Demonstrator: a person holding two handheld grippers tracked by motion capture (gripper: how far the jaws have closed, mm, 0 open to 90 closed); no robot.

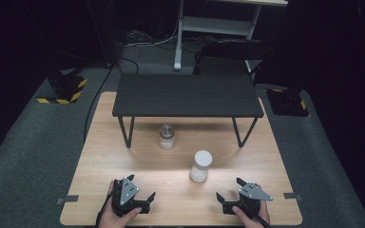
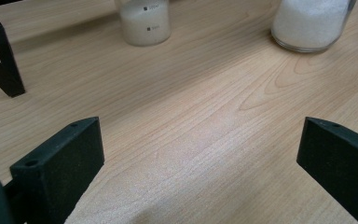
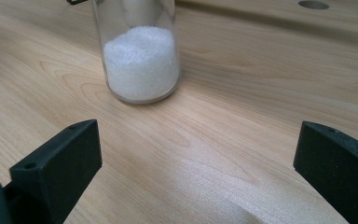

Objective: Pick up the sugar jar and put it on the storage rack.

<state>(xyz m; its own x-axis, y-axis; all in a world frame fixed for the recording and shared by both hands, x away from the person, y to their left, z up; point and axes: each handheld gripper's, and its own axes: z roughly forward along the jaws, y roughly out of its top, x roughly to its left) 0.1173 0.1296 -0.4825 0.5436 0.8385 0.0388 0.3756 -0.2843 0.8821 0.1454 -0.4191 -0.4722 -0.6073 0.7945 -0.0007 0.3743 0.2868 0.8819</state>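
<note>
Two glass jars of white grains stand on the wooden table (image 1: 123, 161). The metal-lidded jar (image 1: 167, 137) is under the front edge of a black riser, and the white-lidded jar (image 1: 201, 166) is nearer me. My left gripper (image 1: 141, 186) rests open at the front left with nothing between its jaws. In the left gripper view (image 2: 200, 154) the marked jar (image 2: 144, 21) and the wider jar (image 2: 310, 23) stand well ahead. My right gripper (image 1: 228, 187) is open at the front right. The right gripper view (image 3: 198, 154) faces the white-lidded jar (image 3: 140, 60) a short way off.
A low black riser (image 1: 186, 95) on thin legs spans the back half of the table; one leg (image 2: 2, 60) stands at the left of the left gripper view. A round hole (image 3: 313, 4) marks the tabletop. Grey carpet surrounds the table.
</note>
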